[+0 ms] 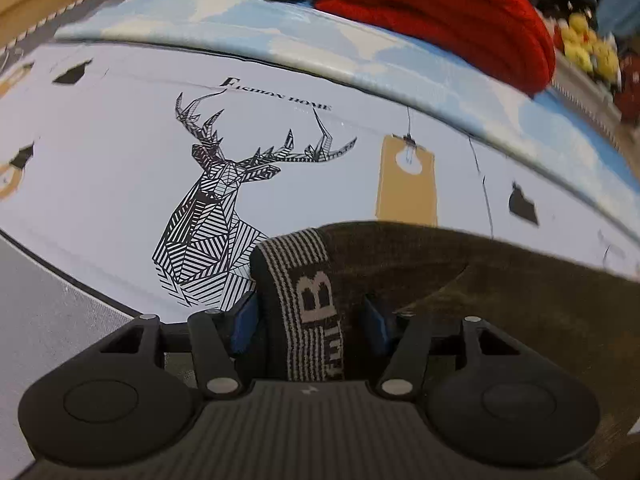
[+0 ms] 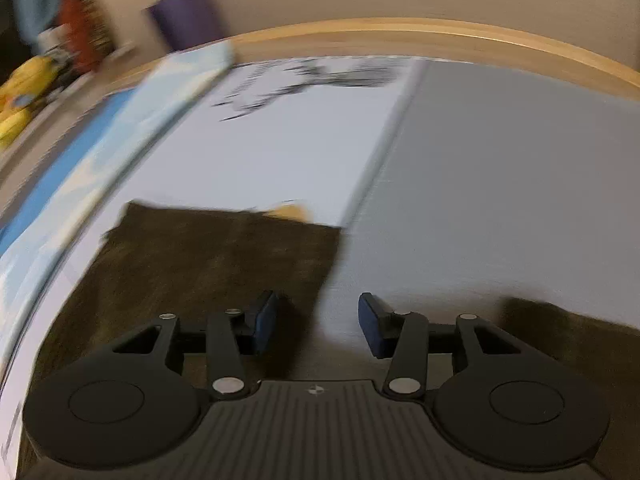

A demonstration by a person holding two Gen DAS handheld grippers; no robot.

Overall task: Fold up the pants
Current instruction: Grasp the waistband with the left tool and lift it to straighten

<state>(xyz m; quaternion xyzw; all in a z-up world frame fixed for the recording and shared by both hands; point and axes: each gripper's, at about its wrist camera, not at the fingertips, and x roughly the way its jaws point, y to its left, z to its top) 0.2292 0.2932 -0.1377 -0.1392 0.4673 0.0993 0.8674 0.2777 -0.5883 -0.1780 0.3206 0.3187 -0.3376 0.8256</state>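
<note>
Two wrist fisheyes, close and angled down along each gripper — shared ground the pants (image 1: 500, 280) and deer-print sheet (image 1: 120, 184).

Deer-print sheet (image 1: 120, 168), wooden frame (image 2: 400, 32)

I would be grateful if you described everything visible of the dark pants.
The pants look like dark olive-brown, soft knit fabric, lying fairly flat on the printed sheet. Their waistband, black with grey stripes and a woven letter B, stands between the fingers of the left hand-held gripper. In the right wrist view their folded edge looks straight, though blurred.
</note>
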